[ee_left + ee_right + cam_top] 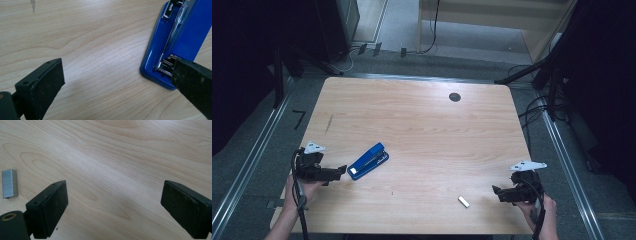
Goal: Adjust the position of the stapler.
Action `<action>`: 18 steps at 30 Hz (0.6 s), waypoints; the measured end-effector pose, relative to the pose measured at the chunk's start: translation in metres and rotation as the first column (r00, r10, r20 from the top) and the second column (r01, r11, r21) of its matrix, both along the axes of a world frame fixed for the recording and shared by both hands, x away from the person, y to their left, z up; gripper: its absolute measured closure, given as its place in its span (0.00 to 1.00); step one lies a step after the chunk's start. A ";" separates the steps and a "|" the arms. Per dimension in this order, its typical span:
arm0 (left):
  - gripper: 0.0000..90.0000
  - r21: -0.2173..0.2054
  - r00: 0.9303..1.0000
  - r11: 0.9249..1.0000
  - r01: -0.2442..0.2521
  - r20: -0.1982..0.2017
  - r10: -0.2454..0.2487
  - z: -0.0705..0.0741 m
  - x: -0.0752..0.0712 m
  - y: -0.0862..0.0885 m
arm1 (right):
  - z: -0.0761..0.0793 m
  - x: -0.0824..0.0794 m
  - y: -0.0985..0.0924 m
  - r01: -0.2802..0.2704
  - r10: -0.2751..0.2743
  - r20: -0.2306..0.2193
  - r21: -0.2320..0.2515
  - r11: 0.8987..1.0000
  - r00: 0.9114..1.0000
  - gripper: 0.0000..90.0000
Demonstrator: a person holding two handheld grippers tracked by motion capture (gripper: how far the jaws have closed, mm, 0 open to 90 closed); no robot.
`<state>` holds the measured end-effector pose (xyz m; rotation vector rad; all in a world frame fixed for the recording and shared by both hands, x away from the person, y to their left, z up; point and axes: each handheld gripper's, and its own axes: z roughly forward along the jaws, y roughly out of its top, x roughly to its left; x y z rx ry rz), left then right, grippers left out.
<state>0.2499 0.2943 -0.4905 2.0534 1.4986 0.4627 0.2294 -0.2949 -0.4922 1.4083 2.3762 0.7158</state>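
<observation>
1. Far left of the high view, the left gripper (pixel 343 170) sits low over the wooden table (pixel 422 115), its tips just left of the blue stapler (pixel 368 161) (our landmark for everything here). A hand (pixel 297 192) holds it from below, forearm cut off by the bottom edge.
2. In the left gripper view, its two black jaws stand spread wide with bare wood between them; nothing is pinched. The right-hand jaw overlaps the near end of the stapler (pixel 175 42) and hides that corner, so I cannot tell whether pad and stapler touch. The stapler's far end runs out of the top of that view.
3. One stapler, lying flat on the table, angled, a pale patch at its near end too small to read from above.
4. Well right of the stapler and nearer the person lies one small white block (pixel 463 201); the right gripper view shows it as a strip of staples (pixel 9 183).
5. Furthest from the stapler, the right gripper (pixel 497 191) hovers beyond the staples, jaws spread apart on nothing, one tip cut by the bottom edge.
6. Count: two grippers, one stapler, one staple strip.
</observation>
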 end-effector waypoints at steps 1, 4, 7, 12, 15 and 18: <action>0.00 0.000 1.000 1.000 0.000 0.000 0.000 0.000 0.000 0.000 | 0.000 0.000 0.000 0.000 0.000 0.000 0.000 1.000 1.000 0.09; 0.00 -0.003 1.000 1.000 0.008 0.003 -0.008 0.000 0.000 -0.002 | 0.000 0.000 0.001 -0.016 0.016 0.002 0.011 1.000 1.000 0.09; 0.00 -0.003 1.000 1.000 0.012 0.010 -0.012 0.002 0.000 -0.003 | 0.000 -0.001 0.002 -0.034 0.034 0.001 0.002 0.999 0.999 0.09; 0.00 -0.011 0.999 0.999 0.036 0.021 -0.035 0.004 0.005 -0.010 | 0.000 -0.002 0.001 -0.043 0.043 0.006 0.002 0.999 0.999 0.09; 0.00 -0.020 0.998 0.998 0.055 0.028 -0.054 0.005 0.007 -0.015 | -0.001 -0.003 0.000 -0.024 0.025 -0.028 0.004 1.000 0.999 0.03; 0.00 -0.030 0.996 0.995 0.093 0.018 -0.092 0.003 0.009 -0.023 | -0.002 -0.004 0.000 -0.028 0.029 -0.051 0.012 1.000 0.998 0.03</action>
